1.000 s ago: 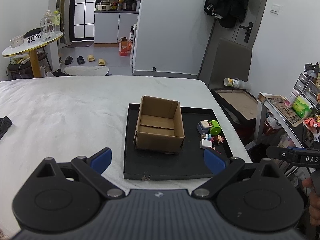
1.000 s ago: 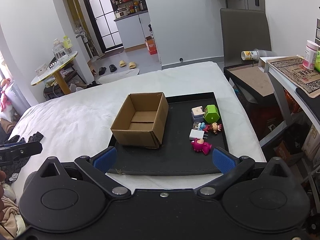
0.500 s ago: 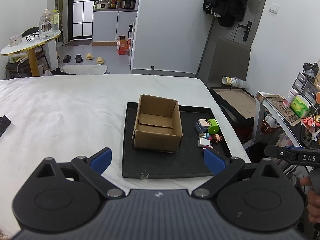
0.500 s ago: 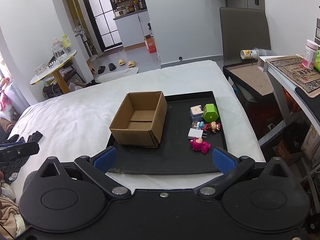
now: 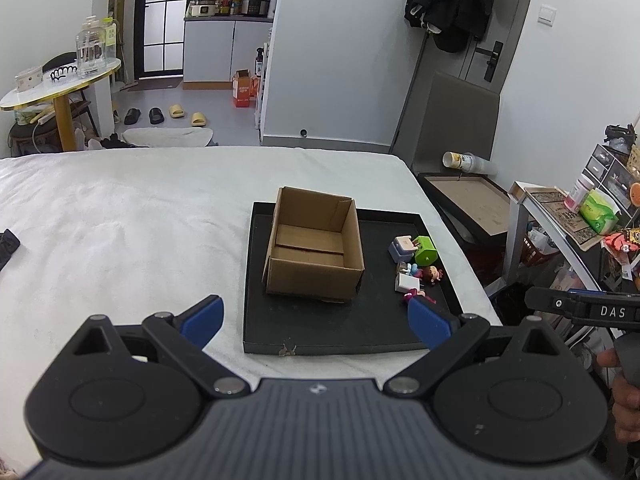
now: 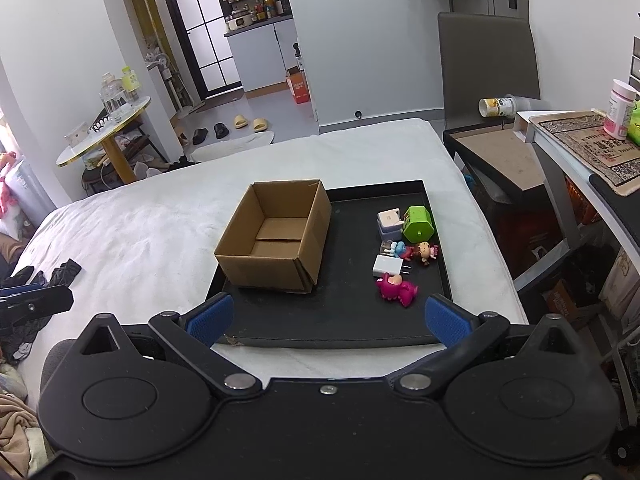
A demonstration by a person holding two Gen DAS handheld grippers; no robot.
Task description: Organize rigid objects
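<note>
An empty cardboard box (image 5: pixel 316 246) (image 6: pixel 276 236) stands on a black tray (image 5: pixel 320 328) (image 6: pixel 344 316) laid on the white bed. To the box's right on the tray lie a green toy house (image 6: pixel 418 224) (image 5: pixel 425 250), a pale plug block (image 6: pixel 389 224), a white charger (image 6: pixel 387 266), a small doll (image 6: pixel 426 252) and a pink figure (image 6: pixel 396 288). My left gripper (image 5: pixel 316 322) is open, hovering short of the tray's near edge. My right gripper (image 6: pixel 326 318) is open too, above the same edge. Neither holds anything.
The white bed (image 5: pixel 120 220) stretches left, with dark clothing (image 6: pixel 60 274) near its left edge. A low brown-topped stand (image 6: pixel 504 160) and a shelf with a pink-lidded bottle (image 6: pixel 620 108) sit right of the bed. A round table (image 5: pixel 60 84) stands far left.
Both views have drawn slightly back and up from the tray, so box and toys sit a little smaller and higher. Both grippers stay open and nothing on the tray has moved.
</note>
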